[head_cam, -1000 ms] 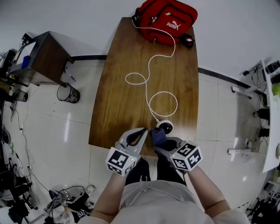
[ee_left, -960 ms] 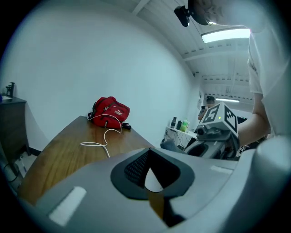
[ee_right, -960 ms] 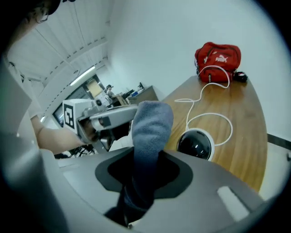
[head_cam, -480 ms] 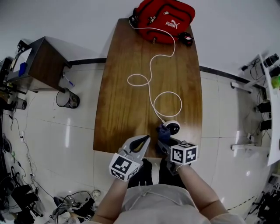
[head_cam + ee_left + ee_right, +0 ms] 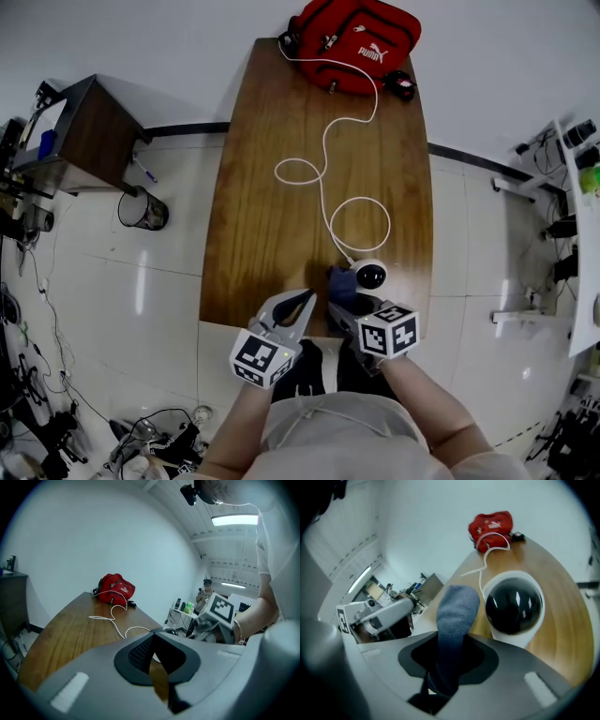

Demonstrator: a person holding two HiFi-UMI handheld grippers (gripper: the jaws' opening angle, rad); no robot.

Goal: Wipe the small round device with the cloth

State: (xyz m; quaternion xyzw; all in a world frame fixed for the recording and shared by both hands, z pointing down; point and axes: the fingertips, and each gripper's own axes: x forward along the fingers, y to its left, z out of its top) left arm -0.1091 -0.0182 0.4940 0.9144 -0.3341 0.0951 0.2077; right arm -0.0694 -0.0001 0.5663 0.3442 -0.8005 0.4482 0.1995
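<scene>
The small round device [image 5: 370,275], white with a black dome [image 5: 513,606], stands near the front edge of the wooden table [image 5: 272,225]. A blue-grey cloth [image 5: 457,616] sticks up out of my right gripper [image 5: 450,656], which is shut on it. In the head view the cloth [image 5: 341,281] sits just left of the device; I cannot tell whether they touch. My left gripper [image 5: 306,300] hovers at the table's front edge, left of the cloth. Its jaws are shut with nothing between them [image 5: 152,644].
A white cable [image 5: 323,169] loops from the device across the table to a red bag [image 5: 361,37] at the far end, next to a small black object [image 5: 401,86]. On the floor to the left stand a dark side table [image 5: 89,131] and a waste bin [image 5: 142,210].
My right gripper has rolled and sunk toward the table with the cloth, which now sits beside the device. The left gripper has dropped slightly at the table's edge.
</scene>
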